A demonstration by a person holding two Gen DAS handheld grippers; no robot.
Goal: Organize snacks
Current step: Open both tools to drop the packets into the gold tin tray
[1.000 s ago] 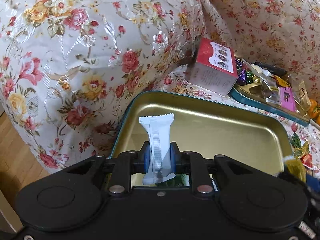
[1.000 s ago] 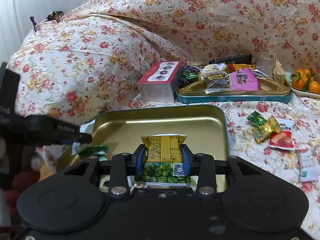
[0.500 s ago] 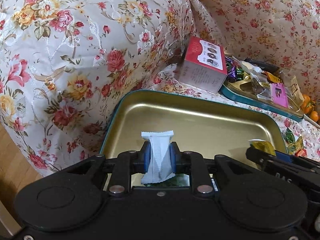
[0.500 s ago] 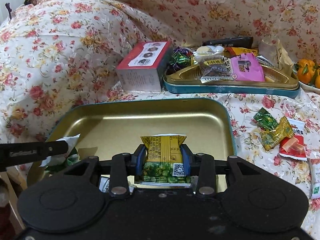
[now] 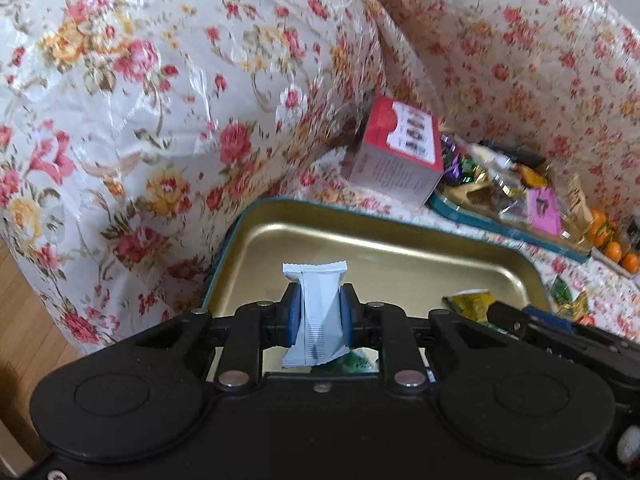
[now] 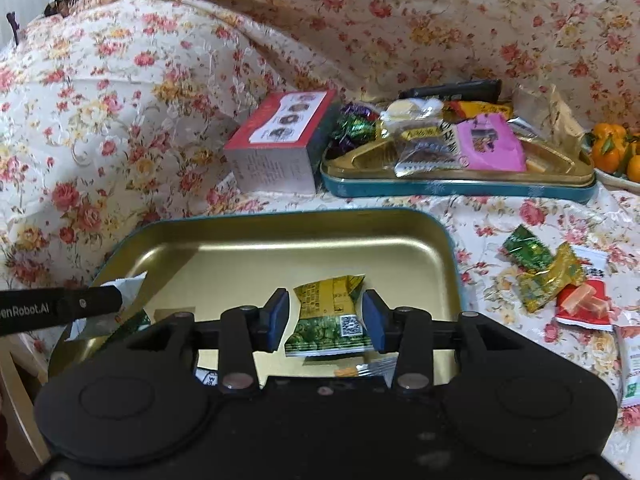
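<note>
My left gripper [image 5: 319, 312] is shut on a white snack packet [image 5: 318, 312], held upright over the near left part of the gold tin tray [image 5: 400, 256]. My right gripper [image 6: 326, 320] is open over the same tray [image 6: 304, 252]; a yellow-green snack packet [image 6: 330, 316] sits tilted between its blue pads, apart from both. The left gripper's finger [image 6: 64, 306] and its white packet show at the left in the right wrist view. The yellow-green packet also shows in the left wrist view [image 5: 468, 304].
A red-topped box [image 6: 280, 148] and a second tin full of snacks [image 6: 456, 160] stand behind the tray. Loose wrapped sweets [image 6: 548, 276] lie on the floral cloth to the right. Oranges [image 6: 612, 148] are at far right. A floral-covered cushion [image 5: 140, 100] rises on the left.
My right gripper has opened and let go of the yellow-green packet, which now tilts between the pads. My left gripper still holds the white packet and has shifted slightly.
</note>
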